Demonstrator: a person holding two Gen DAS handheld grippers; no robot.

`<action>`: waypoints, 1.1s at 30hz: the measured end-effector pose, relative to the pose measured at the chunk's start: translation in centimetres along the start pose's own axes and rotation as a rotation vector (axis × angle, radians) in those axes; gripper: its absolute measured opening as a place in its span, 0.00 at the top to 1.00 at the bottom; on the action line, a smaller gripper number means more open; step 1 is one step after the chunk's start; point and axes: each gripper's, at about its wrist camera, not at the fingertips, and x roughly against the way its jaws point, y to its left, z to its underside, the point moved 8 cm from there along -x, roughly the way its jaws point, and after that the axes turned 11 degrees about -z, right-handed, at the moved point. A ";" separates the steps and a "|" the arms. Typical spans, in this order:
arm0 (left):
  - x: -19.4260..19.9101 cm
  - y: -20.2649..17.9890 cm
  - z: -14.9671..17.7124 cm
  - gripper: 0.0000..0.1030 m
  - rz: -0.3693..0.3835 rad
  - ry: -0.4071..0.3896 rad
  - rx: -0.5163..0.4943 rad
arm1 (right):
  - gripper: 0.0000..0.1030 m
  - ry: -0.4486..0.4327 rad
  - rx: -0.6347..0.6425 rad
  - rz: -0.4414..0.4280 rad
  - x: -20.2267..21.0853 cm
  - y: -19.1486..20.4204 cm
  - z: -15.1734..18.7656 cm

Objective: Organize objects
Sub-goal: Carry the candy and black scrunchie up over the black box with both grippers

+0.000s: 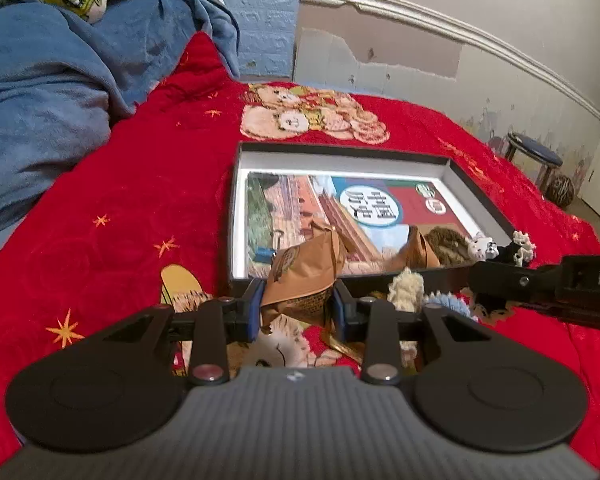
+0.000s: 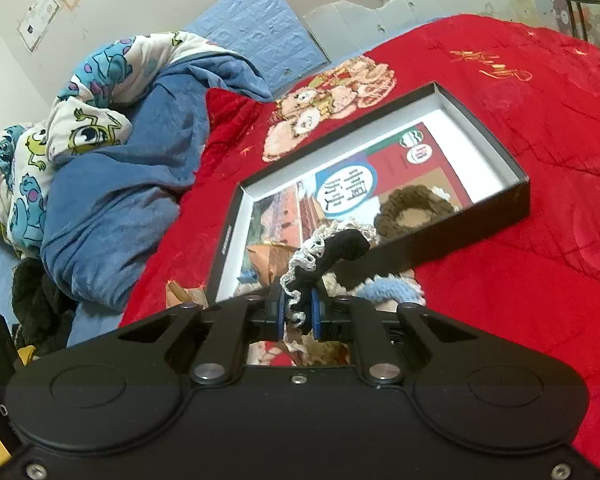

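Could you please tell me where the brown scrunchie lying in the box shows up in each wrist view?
Left wrist: the brown scrunchie lies in the near right corner of the box, right of centre, partly behind a brown packet.
Right wrist: it lies right of centre, against the box's near wall, beyond the black scrunchie.
Shared landmark: the book in the box, with its white oval title.

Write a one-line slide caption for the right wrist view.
Right gripper pinches a black-and-white scrunchie beside the open box.
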 end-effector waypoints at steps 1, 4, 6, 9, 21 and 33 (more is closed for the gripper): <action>0.0 0.1 -0.2 0.63 -0.001 -0.005 0.003 | 0.88 -0.005 0.003 -0.001 0.0 0.1 -0.2; 0.0 0.4 -1.2 0.63 0.001 -0.025 0.015 | 0.88 -0.028 0.011 -0.008 -0.3 0.7 -1.2; 0.0 0.8 -2.2 0.63 0.003 -0.046 0.028 | 0.88 -0.048 0.014 -0.016 -0.4 1.1 -2.1; -0.5 1.5 -4.5 0.63 0.004 -0.074 0.047 | 0.88 -0.078 0.024 -0.047 -0.8 2.3 -4.4; -5.9 1.4 -12.2 0.63 0.045 -0.176 0.096 | 0.88 -0.130 0.027 -0.067 -7.9 3.4 -11.5; -13.5 0.5 -7.3 0.63 0.086 -0.039 0.048 | 0.87 -0.047 0.019 -0.008 -15.9 -0.8 -7.9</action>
